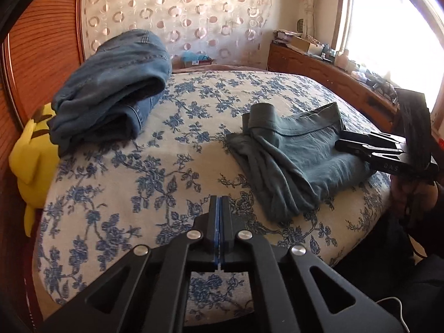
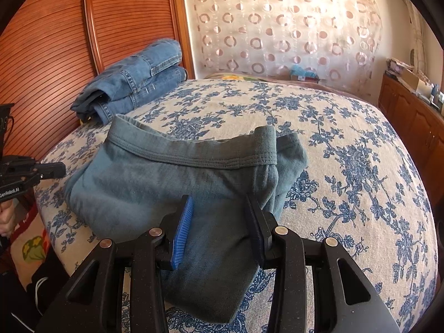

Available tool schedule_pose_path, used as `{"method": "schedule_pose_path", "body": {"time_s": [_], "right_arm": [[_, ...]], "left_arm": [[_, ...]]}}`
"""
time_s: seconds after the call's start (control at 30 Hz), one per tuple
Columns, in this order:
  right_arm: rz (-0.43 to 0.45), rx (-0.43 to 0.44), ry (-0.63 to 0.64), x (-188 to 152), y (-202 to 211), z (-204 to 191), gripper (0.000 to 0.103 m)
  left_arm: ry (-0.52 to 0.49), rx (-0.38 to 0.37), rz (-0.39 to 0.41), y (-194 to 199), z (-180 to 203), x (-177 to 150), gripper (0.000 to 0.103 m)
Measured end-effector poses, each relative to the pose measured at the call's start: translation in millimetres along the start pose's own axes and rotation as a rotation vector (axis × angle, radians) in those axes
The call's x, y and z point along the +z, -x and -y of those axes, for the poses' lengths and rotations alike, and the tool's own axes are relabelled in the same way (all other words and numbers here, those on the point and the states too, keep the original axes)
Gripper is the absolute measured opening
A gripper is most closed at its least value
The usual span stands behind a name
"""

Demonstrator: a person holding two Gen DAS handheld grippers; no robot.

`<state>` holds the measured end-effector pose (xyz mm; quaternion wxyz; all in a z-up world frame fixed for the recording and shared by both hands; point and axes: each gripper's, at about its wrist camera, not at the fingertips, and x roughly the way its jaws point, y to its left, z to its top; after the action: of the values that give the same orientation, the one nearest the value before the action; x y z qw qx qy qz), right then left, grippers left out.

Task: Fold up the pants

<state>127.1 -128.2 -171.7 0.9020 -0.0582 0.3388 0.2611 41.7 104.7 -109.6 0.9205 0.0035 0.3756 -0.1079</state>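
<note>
The left gripper (image 1: 220,211) is fully closed, pads pressed together with nothing between them, and hangs over bare bedspread (image 1: 155,144). The right gripper (image 2: 219,208) stands partly open. Its fingers straddle the near part of the grey-green pants (image 2: 155,177); whether the pads press the cloth cannot be told. The pants lie folded into a compact bundle on the near right part of the bed, waistband toward the far side. The surface is a cream bedspread printed with blue flowers. Farther back on the left, folded blue jeans (image 1: 111,83) rest near the slatted wooden headboard (image 2: 50,55). A yellow plush toy (image 1: 33,155) sits at the bed's left edge. Beyond the bed hangs a sheer curtain (image 1: 177,11) with ring patterns. A cluttered wooden cabinet (image 1: 313,63) stands under the bright window (image 1: 388,27).
</note>
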Motion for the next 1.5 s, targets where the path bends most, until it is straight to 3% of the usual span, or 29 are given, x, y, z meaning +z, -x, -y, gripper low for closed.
{"method": "schedule_pose_path", "body": {"time_s": [0.3,0.4,0.43,0.53,0.63,0.77,1.1,1.5], "right_arm": [[0.003,0.007,-0.006,0,1,3,0.038],[0.004,0.006,-0.007,0,1,3,0.038],[0.004,0.007,-0.007,0,1,3,0.038],[0.002,0.008,-0.008,0,1,3,0.038],[-0.003,0.006,-0.009,0,1,3,0.038],[-0.011,0.001,-0.009,4,6,4,0.042],[0.021,-0.04,-0.048,14,22,26,0.05],[-0.063,0.003,-0.134,31,-3,65,0.057]], "left_arm": [[-0.033,-0.011,0.014,1,17,13,0.0],[-0.046,-0.022,0.012,-2,21,18,0.006],[-0.05,-0.025,0.011,-4,22,20,0.011],[-0.054,-0.044,0.009,-8,26,23,0.037],[-0.053,-0.061,0.01,-12,30,29,0.044],[-0.042,-0.085,0.029,-18,31,37,0.065],[-0.014,-0.082,0.027,-40,32,59,0.066],[0.0,-0.075,-0.04,-73,32,70,0.066]]}}
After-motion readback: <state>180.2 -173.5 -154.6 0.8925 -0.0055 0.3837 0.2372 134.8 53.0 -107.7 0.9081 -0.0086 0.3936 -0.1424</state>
